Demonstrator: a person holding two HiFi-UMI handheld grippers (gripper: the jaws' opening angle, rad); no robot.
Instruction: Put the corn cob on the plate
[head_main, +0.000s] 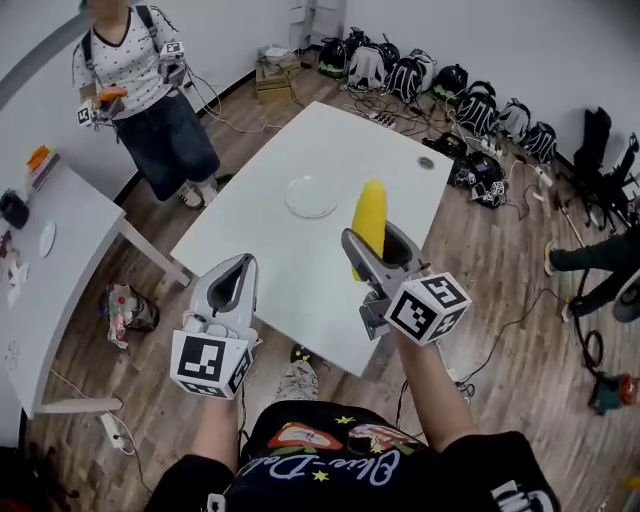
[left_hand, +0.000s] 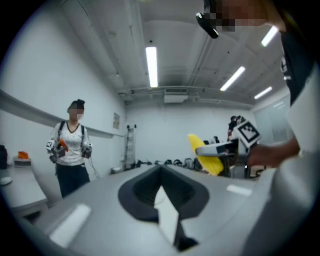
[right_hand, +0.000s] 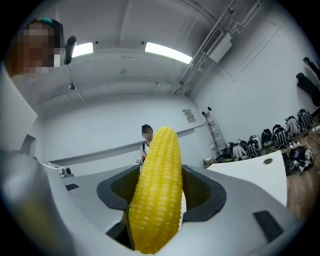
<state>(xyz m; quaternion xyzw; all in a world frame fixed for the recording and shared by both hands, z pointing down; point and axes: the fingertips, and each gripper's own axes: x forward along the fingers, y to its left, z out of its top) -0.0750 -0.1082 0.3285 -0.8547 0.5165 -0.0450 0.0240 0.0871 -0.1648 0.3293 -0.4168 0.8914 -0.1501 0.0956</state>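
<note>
A yellow corn cob stands between the jaws of my right gripper, which is shut on it above the right part of the white table. In the right gripper view the corn cob fills the gap between the jaws, tip up. A clear round plate lies on the table a little left of and beyond the cob. My left gripper hovers over the table's near left edge, shut and holding nothing. From the left gripper view the corn cob shows off to the right.
Another person with grippers stands beyond the table at the far left. A second white table with small items stands at left. Backpacks line the far wall, and cables lie on the wooden floor.
</note>
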